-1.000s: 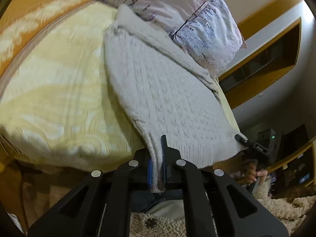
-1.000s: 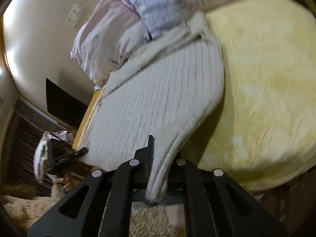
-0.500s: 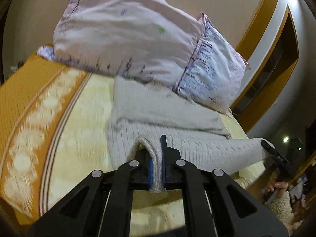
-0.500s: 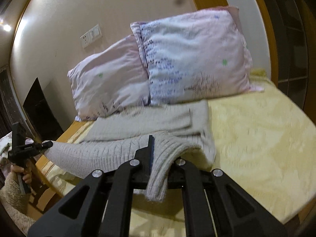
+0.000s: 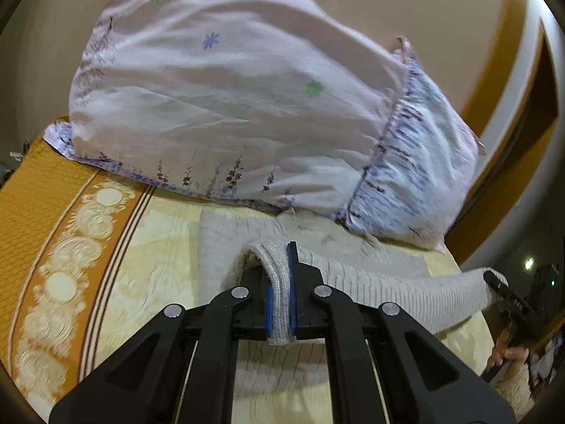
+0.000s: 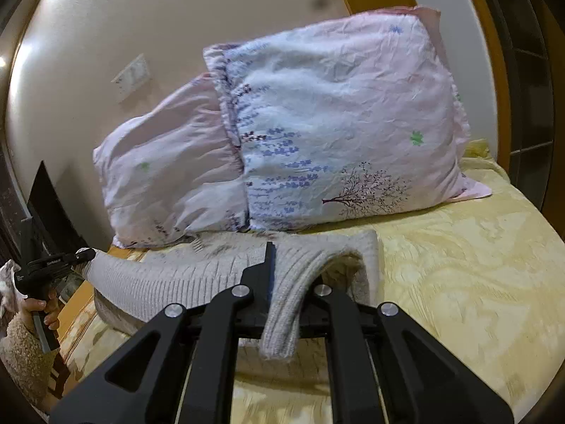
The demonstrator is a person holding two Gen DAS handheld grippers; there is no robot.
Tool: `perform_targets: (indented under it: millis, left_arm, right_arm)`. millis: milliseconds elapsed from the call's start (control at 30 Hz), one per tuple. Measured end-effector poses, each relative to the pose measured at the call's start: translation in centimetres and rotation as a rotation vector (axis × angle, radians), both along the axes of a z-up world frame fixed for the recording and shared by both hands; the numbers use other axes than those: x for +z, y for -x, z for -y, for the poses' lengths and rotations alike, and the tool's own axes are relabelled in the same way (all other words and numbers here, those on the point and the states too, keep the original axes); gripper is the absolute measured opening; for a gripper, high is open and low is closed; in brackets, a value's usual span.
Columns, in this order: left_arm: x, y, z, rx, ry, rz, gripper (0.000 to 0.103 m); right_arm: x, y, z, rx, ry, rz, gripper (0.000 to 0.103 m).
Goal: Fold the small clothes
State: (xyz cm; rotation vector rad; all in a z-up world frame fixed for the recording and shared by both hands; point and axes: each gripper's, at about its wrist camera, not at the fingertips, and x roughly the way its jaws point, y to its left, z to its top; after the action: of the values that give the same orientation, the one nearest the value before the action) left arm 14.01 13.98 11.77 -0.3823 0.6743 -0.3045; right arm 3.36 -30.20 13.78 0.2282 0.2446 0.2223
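Left wrist view: left gripper (image 5: 280, 300) fingers clamped on the grey sweater's (image 5: 388, 293) ribbed hem, bed (image 5: 116, 275) beneath, pillows (image 5: 247, 106) ahead.

Right wrist view: right gripper (image 6: 282, 293) fingers likewise closed on the sweater (image 6: 176, 275) hem, which drapes leftward from them.

A sweater (image 6: 169, 279) lies on a bed (image 6: 459, 265) in front of 2 pillows (image 6: 335, 134). Its near hem is lifted between a left gripper (image 5: 280, 296) and a right gripper (image 6: 282, 293).

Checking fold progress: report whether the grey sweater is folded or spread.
Mid-fold: grey sweater doubled over itself, hem lifted in both tongs, left and right.
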Motion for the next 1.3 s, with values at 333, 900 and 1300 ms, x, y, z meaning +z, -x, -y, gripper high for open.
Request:
perform_targets:
  millis: [333, 900, 1300]
  left_arm:
    - [-8.0, -8.9, 0.1, 0.051, 0.129, -0.211, 0.006]
    - [-6.5, -9.8, -1.3, 0.04, 0.263, -0.178, 0.054]
    - [-8.1, -4.1, -0.6, -0.008, -0.009, -0.218, 0.046]
  right_arm:
    - [-3.6, -12.3, 1.7, -0.035, -0.093, -0.224, 0.006]
    - [-3.6, -12.9, 5.2, -0.098, -0.243, -0.249, 0.052]
    - [-7.2, -6.4, 4.0, -0.08, -0.056, -0.302, 0.035]
